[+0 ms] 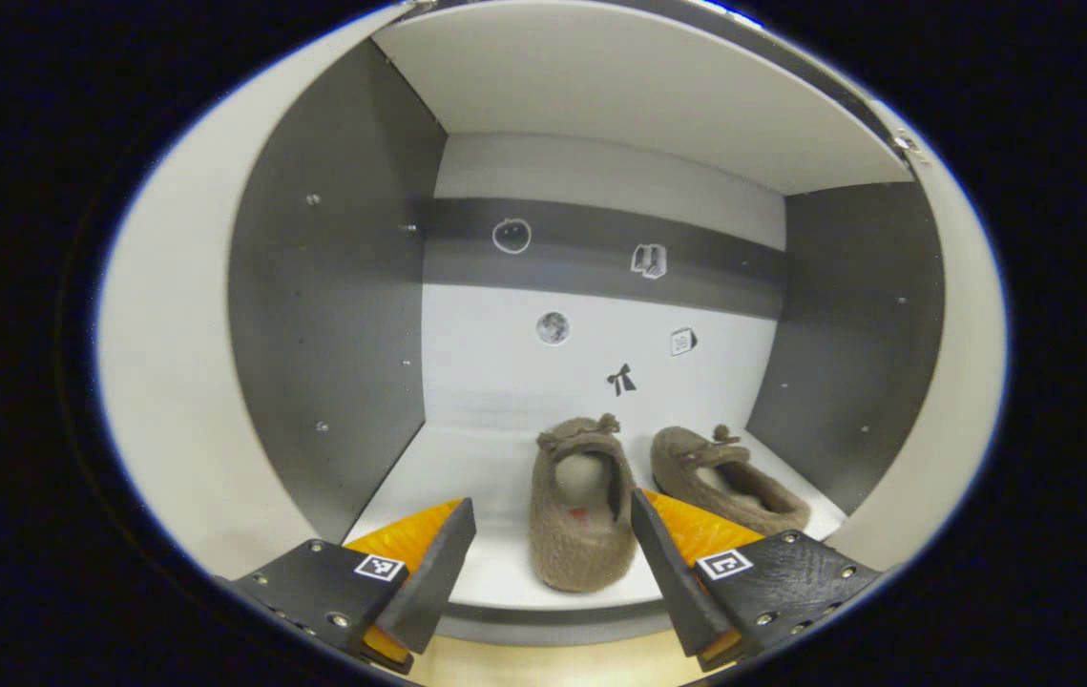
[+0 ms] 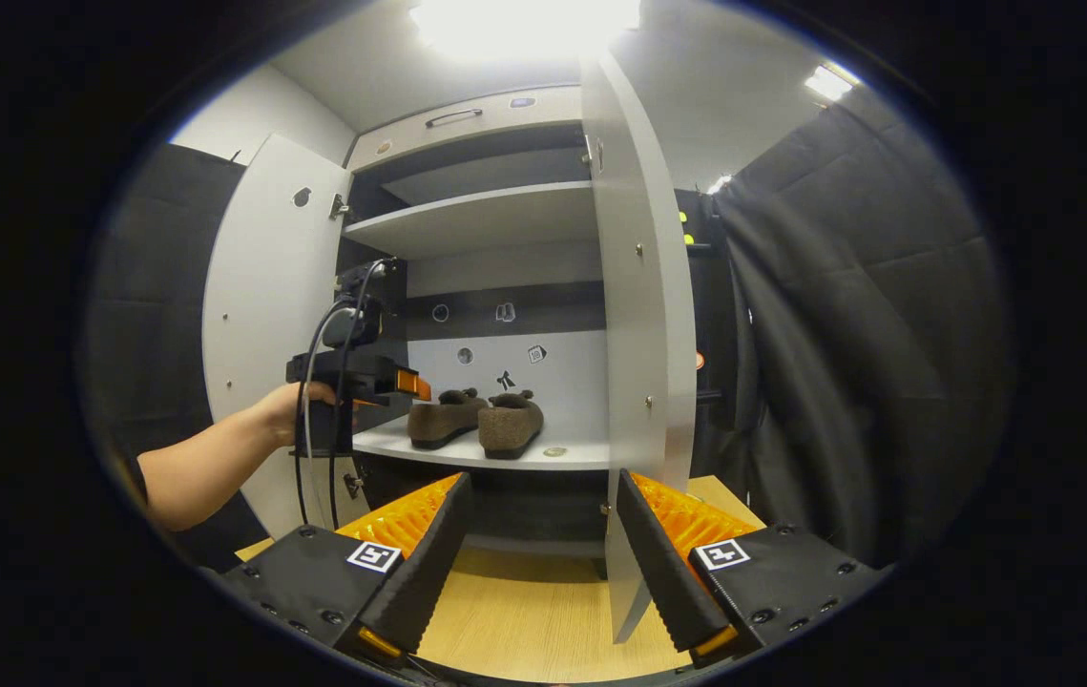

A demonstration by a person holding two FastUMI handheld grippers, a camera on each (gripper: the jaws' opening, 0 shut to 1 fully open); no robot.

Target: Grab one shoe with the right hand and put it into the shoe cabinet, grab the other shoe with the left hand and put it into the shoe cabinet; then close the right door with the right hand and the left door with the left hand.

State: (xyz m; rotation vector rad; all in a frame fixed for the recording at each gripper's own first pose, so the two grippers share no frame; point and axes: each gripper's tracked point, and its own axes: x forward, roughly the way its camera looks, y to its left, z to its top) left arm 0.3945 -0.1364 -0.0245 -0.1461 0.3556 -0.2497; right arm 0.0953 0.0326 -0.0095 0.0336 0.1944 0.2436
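Two brown fuzzy shoes stand side by side on a white shelf (image 1: 505,563) inside the shoe cabinet. One shoe (image 1: 581,520) has its heel toward me; the other shoe (image 1: 724,477) lies angled to its right. My left gripper (image 1: 553,512) is open just in front of the shelf edge, with the nearer shoe showing beyond its fingers, untouched. In the right gripper view the pair of shoes (image 2: 476,422) sits on the shelf, and a hand holds the left gripper (image 2: 357,377) at the shelf's left end. My right gripper (image 2: 543,544) is open and empty, farther back, facing the cabinet.
Both cabinet doors stand open: the left door (image 2: 266,315) behind the person's arm (image 2: 209,468), the right door (image 2: 638,334) edge-on, its lower edge close beyond my right gripper's fingers. A wooden surface (image 2: 524,611) lies below. Black cloth (image 2: 839,334) hangs on the right. An upper shelf (image 2: 476,215) is bare.
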